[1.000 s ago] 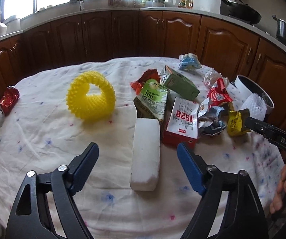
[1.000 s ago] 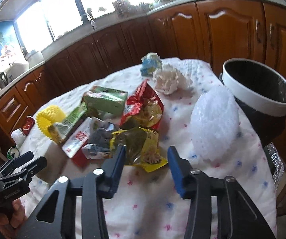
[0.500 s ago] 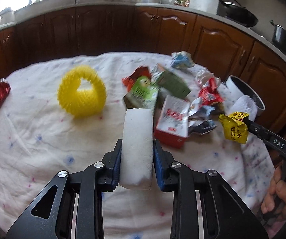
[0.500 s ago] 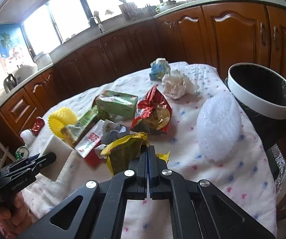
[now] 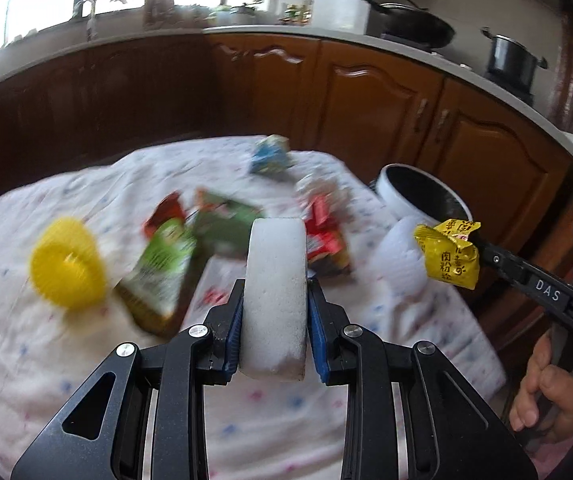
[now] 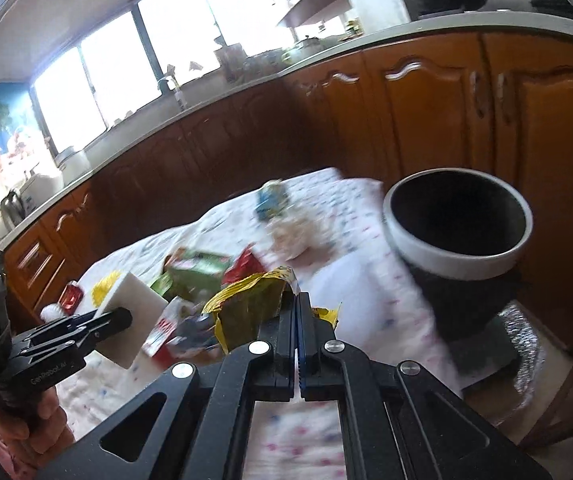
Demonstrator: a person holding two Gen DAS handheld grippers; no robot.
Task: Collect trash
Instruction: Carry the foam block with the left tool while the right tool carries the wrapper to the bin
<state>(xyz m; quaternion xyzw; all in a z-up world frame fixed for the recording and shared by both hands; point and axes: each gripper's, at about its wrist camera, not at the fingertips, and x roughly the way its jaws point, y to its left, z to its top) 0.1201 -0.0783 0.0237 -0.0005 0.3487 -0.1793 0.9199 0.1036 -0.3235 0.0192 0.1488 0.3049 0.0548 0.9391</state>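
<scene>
My left gripper (image 5: 274, 320) is shut on a white foam block (image 5: 276, 280) and holds it lifted above the table; the block also shows in the right wrist view (image 6: 132, 308). My right gripper (image 6: 297, 320) is shut on a yellow snack wrapper (image 6: 246, 304), lifted off the cloth; the wrapper also shows in the left wrist view (image 5: 448, 254). The black bin with a white rim (image 6: 458, 220) stands just past the table's right edge, ahead and right of both grippers; it shows in the left wrist view too (image 5: 418, 196).
Trash lies on the white cloth-covered table (image 5: 46, 360): a yellow foam net (image 5: 66, 268), a green packet (image 5: 162, 268), a green carton (image 5: 226, 220), a red wrapper (image 5: 322, 232), a blue packet (image 5: 270, 156). Wooden cabinets (image 6: 446, 100) stand behind.
Both grippers have risen and swung right toward the bin, each carrying its item. A second ago both were open; they closed on the foam block and the yellow wrapper.
</scene>
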